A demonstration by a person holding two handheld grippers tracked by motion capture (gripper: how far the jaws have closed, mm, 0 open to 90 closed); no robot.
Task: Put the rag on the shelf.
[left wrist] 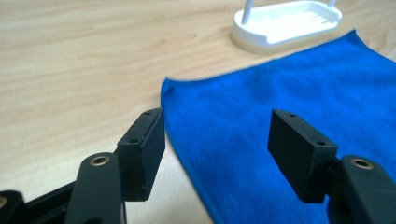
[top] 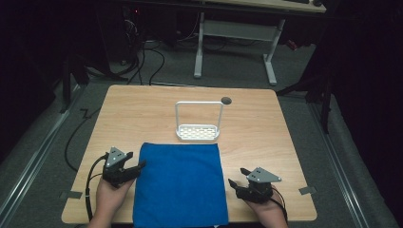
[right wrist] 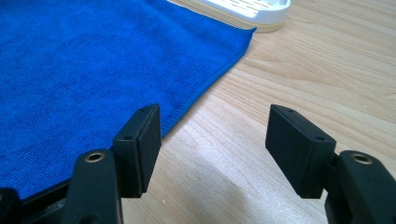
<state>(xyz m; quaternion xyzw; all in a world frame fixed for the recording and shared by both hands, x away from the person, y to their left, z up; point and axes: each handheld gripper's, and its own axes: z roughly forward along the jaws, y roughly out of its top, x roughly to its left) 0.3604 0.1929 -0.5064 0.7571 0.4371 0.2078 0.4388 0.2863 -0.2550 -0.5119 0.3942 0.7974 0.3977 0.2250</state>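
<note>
Soft, light and limp, the blue microfibre cloth lying flat on the desk looks best pinched at its edges or corners by the left hand-held gripper and right hand-held gripper, both empty with jaws wide apart.

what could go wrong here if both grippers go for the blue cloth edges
The cloth lies flat on the table, so open jaws may scrape wood and pinch nothing, or only a fold. Its far edge touches the white rack; a tug might drag or tip it. The left gripper sits at the edge, the right gripper off it, so pulls may be uneven.
</note>
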